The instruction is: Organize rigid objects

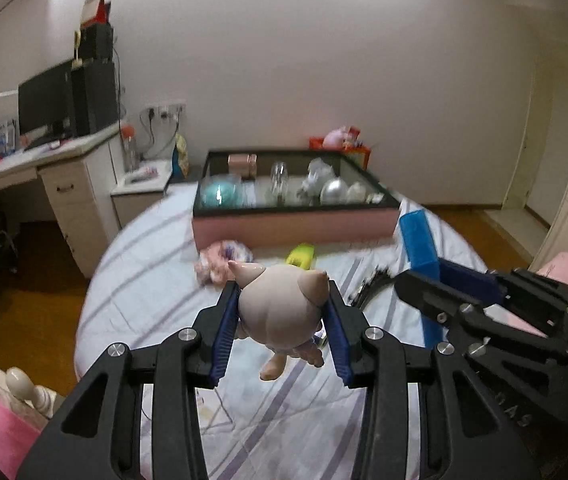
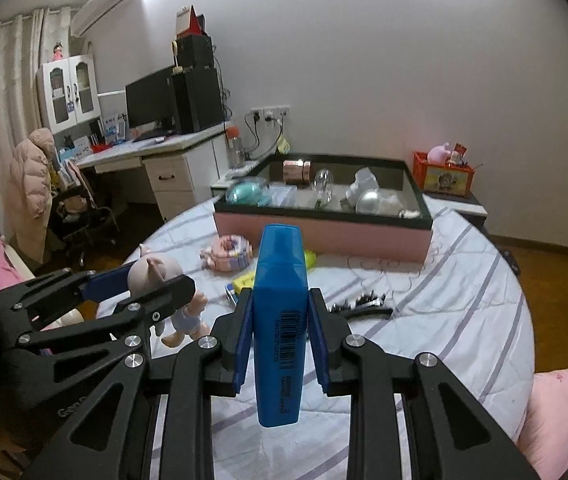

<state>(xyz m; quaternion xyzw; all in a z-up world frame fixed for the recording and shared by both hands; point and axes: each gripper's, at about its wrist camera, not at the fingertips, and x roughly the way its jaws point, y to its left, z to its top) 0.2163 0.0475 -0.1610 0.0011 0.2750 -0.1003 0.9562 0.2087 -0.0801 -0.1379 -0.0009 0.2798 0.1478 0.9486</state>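
Both loaded, off the bed (image 2: 463,280): left gripper (image 1: 284,312) clamping doll (image 1: 280,312), right gripper (image 2: 280,328) clamping marker (image 2: 280,320), likely box-bound (image 2: 323,232).

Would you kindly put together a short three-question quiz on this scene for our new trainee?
1. True or false: the left tool holds a pig figurine by its head.
2. What does the right tool grip? A) yellow toy B) blue highlighter C) black hair clip
3. Fill in: the pink tray rests on the ____.

Key: 1 true. 2 B, the blue highlighter; the black hair clip lies on the striped bedsheet. 3 bed.
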